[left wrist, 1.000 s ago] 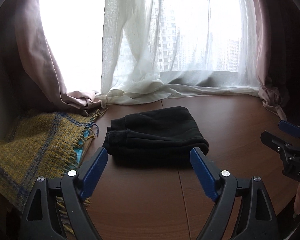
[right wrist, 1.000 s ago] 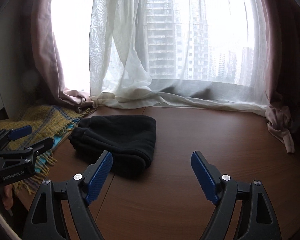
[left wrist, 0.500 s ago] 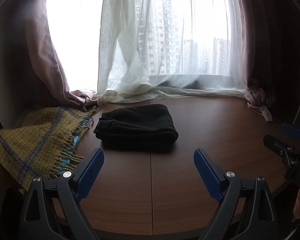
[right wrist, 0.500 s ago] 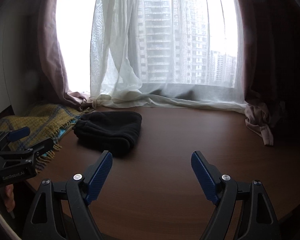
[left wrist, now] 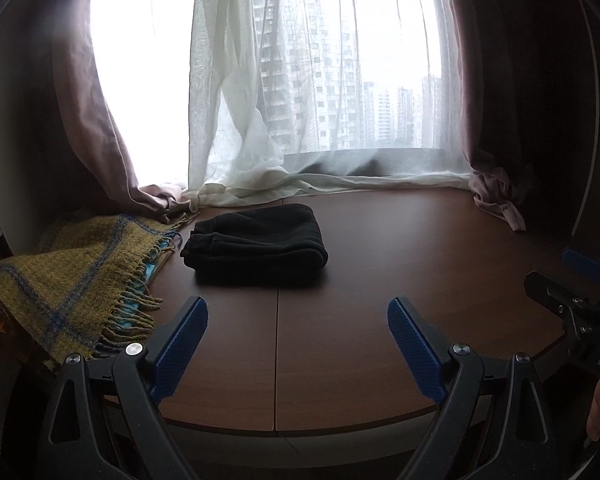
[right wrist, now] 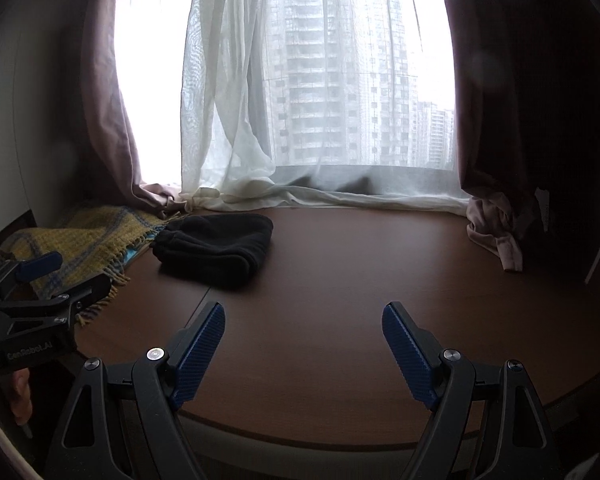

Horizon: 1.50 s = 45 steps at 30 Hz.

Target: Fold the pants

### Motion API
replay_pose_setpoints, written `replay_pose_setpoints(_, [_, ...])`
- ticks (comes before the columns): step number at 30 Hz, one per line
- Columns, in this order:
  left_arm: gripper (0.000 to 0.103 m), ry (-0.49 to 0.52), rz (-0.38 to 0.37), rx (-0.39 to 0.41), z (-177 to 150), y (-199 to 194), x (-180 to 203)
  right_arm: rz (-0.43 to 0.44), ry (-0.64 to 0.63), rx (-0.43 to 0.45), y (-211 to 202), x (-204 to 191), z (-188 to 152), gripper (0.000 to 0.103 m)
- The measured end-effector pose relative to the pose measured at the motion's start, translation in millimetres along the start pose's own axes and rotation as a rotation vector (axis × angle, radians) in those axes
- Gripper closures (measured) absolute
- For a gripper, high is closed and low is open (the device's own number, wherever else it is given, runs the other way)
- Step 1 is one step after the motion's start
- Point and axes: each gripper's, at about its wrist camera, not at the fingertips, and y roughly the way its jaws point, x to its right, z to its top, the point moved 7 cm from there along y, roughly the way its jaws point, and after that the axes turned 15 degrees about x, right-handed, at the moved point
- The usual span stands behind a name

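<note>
The black pants (left wrist: 256, 242) lie folded in a compact stack on the brown table (left wrist: 400, 264), left of its middle and near the window. They also show in the right wrist view (right wrist: 216, 246). My left gripper (left wrist: 298, 320) is open and empty, held back over the table's front edge, well short of the pants. My right gripper (right wrist: 303, 324) is open and empty, also over the front edge, to the right of the pants. Each gripper shows at the edge of the other's view: the right one (left wrist: 576, 280), the left one (right wrist: 56, 276).
A yellow and blue fringed blanket (left wrist: 76, 276) lies at the table's left side, touching the pants' left end. White sheer curtains (left wrist: 260, 184) and pink drapes (left wrist: 496, 204) pool along the back edge at the window. The table's curved front edge (left wrist: 340, 426) is close below.
Both grippers have pulled back and up from the pants, which now look smaller and farther away. The pants have stayed folded in place. Both grippers stay open.
</note>
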Motion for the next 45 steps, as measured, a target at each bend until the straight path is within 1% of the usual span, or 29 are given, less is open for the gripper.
replay_pose_setpoints(12, [0.008, -0.009, -0.008, -0.012, -6.9, -12.5, 7.9, -0.015, 0.003, -0.004, -22.7, 5.8, -8.1, 0.021])
replay_pose_setpoints(18, [0.007, -0.011, -0.012, -0.011, -9.0, -18.5, 13.8, -0.020, -0.003, -0.009, -26.9, 6.9, -11.5, 0.021])
replay_pose_setpoints(29, [0.002, 0.000, -0.005, -0.004, -8.0, -24.2, 19.2, -0.029, -0.002, -0.006, -33.3, 13.0, -12.7, 0.021])
replay_pose_setpoints(42, [0.000, 0.012, -0.001, -0.002, -7.3, -29.6, 23.8, -0.035, -0.007, -0.001, -39.4, 15.2, -12.1, 0.021])
replay_pose_setpoints(45, [0.000, 0.016, -0.012, -0.008, -8.5, -30.5, 25.4, -0.034, -0.009, -0.001, -39.7, 15.7, -12.0, 0.021])
